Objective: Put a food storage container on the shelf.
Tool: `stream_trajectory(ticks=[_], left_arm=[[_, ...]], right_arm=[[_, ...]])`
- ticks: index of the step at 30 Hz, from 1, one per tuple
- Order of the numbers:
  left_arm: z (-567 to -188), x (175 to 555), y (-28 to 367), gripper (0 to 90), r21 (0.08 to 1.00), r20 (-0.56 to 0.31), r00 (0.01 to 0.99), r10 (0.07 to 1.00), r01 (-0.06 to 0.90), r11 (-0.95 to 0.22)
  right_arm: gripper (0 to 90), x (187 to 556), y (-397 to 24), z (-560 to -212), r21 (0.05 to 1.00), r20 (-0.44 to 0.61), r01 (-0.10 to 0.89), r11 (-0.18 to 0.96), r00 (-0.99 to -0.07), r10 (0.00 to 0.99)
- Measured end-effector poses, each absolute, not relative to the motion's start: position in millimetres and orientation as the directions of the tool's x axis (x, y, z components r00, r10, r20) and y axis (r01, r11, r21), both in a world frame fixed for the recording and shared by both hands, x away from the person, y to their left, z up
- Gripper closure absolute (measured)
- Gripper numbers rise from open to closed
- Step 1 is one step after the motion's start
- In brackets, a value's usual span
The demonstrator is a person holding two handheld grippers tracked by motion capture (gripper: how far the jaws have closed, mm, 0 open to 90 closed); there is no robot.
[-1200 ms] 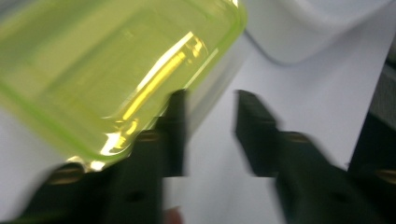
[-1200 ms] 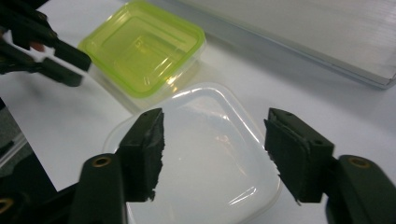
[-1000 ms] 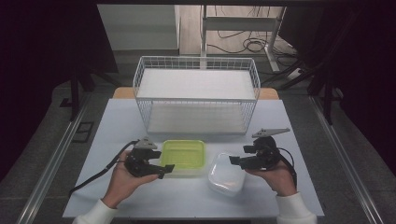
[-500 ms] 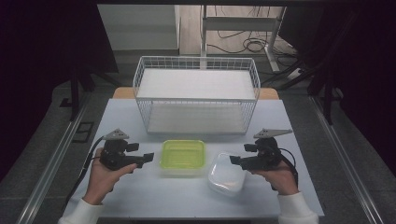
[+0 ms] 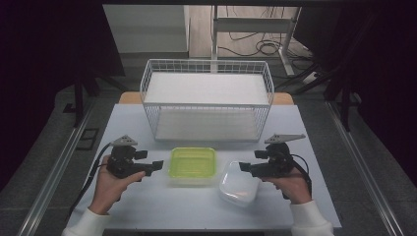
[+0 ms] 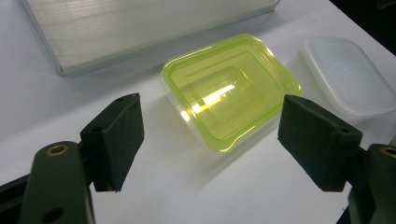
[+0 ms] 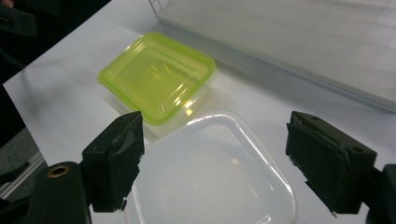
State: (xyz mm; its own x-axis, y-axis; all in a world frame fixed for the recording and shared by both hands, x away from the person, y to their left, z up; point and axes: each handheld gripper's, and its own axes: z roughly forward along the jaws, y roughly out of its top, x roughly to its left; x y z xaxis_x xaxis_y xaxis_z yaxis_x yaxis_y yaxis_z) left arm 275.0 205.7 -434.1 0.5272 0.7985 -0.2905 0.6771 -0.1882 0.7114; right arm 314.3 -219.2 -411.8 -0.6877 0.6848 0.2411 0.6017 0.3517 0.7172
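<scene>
The lime-green container is translucent; the lid beside it is frosted white. The wire basket is white, the table pale grey-white, and each hand-held gripper's pads black.

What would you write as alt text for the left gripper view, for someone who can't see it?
The open black jaws of the left hand-held gripper frame a lime-green lidded container on a white table, touching nothing. A clear white-lidded container sits to the right, and the base of a wire basket lies behind.
</scene>
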Motion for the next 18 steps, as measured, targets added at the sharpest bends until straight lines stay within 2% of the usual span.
stream_trajectory(ticks=[3,10,18], left_arm=[[-433,282,205,21.6,0.7,-0.305,0.517,0.8,0.691,-0.18],[-438,306,211,21.0,0.615,-0.436,0.453,0.778,0.781,-0.11],[-452,324,211,21.5,0.537,-0.49,0.39,0.78,0.84,-0.082]], right_arm=[[19.8,321,-210,-408,0.71,0.264,0.616,0.341,-0.682,0.682],[23.7,337,-166,-403,0.659,0.283,0.654,0.371,-0.673,0.683],[26.9,354,-129,-416,0.569,0.303,0.713,0.41,-0.645,0.702]])
